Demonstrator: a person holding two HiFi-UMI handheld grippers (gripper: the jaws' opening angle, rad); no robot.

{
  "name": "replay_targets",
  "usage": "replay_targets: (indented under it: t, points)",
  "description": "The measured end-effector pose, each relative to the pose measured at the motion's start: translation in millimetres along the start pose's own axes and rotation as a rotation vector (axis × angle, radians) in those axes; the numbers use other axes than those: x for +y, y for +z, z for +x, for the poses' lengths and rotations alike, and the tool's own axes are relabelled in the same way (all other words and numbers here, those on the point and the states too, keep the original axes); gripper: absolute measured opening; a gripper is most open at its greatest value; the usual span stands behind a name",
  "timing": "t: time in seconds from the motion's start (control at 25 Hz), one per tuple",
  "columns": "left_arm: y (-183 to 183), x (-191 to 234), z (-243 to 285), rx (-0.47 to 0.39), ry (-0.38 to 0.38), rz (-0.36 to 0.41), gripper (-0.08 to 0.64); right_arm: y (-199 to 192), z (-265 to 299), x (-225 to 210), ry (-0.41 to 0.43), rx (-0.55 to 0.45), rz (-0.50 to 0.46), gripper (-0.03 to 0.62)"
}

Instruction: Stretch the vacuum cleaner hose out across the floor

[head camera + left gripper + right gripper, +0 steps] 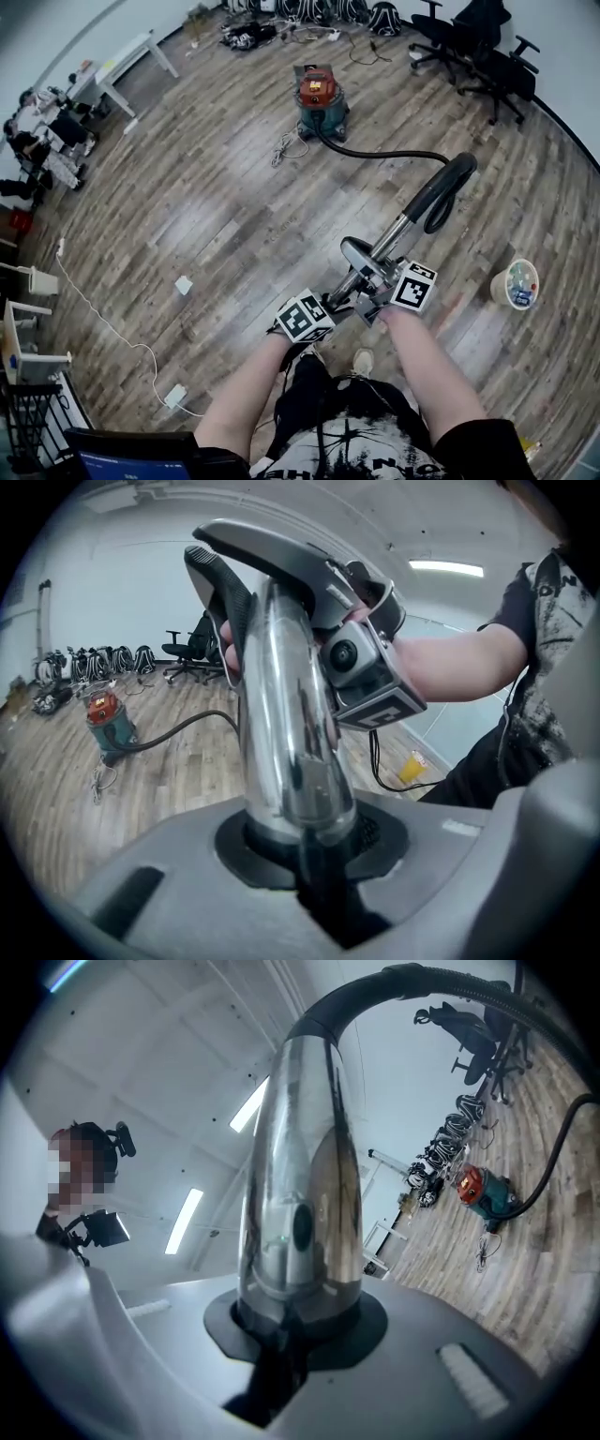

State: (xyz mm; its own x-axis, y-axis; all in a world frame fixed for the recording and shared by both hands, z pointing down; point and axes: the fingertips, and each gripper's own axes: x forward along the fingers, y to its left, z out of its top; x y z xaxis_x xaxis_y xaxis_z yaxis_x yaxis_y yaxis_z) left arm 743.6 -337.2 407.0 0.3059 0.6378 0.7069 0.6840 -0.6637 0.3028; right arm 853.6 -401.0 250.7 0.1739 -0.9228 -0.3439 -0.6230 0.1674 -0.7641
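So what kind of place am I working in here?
Probably an open office or lab room, indoors: a wide wood-plank floor, a cluster of black office chairs, and a white table at the left.

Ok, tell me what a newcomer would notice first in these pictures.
First, the chrome wand, held off the floor in the middle of the head view, with the left gripper and the right gripper both clamped on it. Next, the black hose, which curves from the wand's handle across the wooden floor to the red and teal vacuum cleaner at top centre.
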Motion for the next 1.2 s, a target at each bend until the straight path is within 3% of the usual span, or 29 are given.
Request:
replay_targets:
  t: [0.28,0.52,0.8,1.2]
  points:
    - [-4,-25,-16,0.032,0.053,-0.062,0.083,-9,-3,24,0.049,0.017,0.074,0.048]
    - [-28,-56,-20,0.025,0.089,-0.095,0.081,-39,-18,49,0.086,0.037,0.096,0.049]
    - [-76,-108,-39,-0.002,0.116,-0.140,0.081,-101,-29,95,0.111,0.084,0.124,0.049]
    - [-157,-221,-74,-0.053,0.177,-0.196,0.080,-209,-63,197,0.143,0.165,0.142,0.048]
